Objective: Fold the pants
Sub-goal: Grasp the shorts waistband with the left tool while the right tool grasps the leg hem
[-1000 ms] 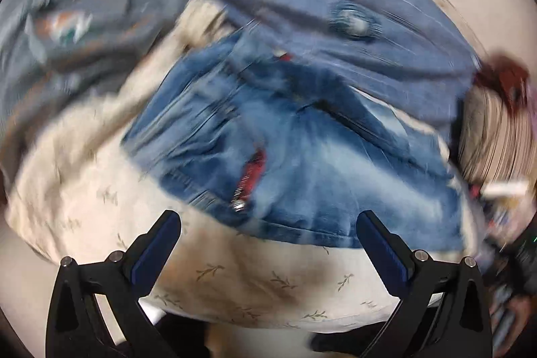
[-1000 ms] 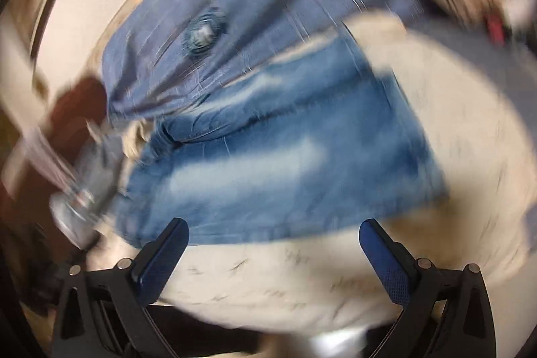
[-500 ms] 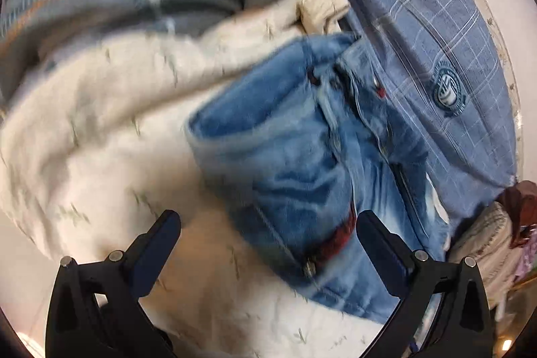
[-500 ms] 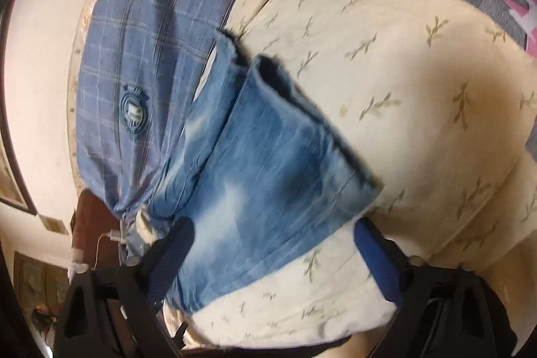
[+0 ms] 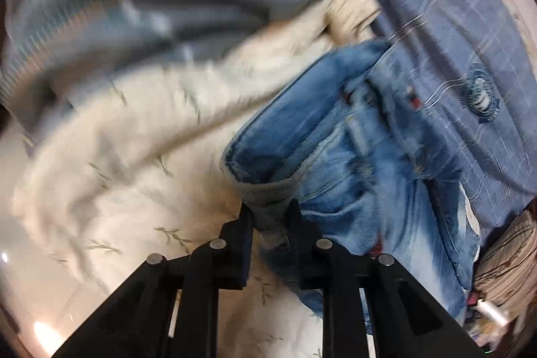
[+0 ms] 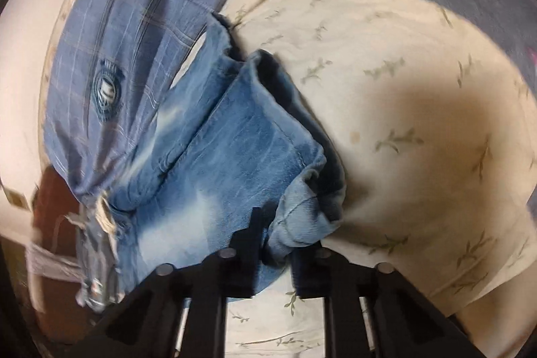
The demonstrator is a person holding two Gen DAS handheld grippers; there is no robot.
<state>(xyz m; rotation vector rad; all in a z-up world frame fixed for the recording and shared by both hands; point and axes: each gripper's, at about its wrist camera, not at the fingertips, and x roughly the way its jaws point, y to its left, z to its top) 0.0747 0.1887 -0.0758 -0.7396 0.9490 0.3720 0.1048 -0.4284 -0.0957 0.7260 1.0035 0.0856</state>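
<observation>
- The jeans (image 5: pixel 352 163) lie crumpled on a cream leaf-print sheet (image 5: pixel 110 190), beside a blue checked shirt (image 5: pixel 453 39).
- The left gripper (image 5: pixel 270 220) is closing on a corner of denim, which is pinched between its fingers (image 5: pixel 243 223).
- The right gripper (image 6: pixel 273 244) is closing likewise on a hem (image 6: pixel 302 217).
- The grasping step appears underway; next, both corners would need lifting and spreading flat.

A cream cloth (image 6: pixel 386 89) printed with small green sprigs covers the supporting surface, rumpled into soft folds. On it lie the blue jeans (image 6: pixel 228 156), bunched at the near edge. To their left in the right wrist view a blue plaid shirt (image 6: pixel 134 22) with a round badge spreads out; a grey striped garment (image 5: pixel 134 5) lies farther off.
</observation>
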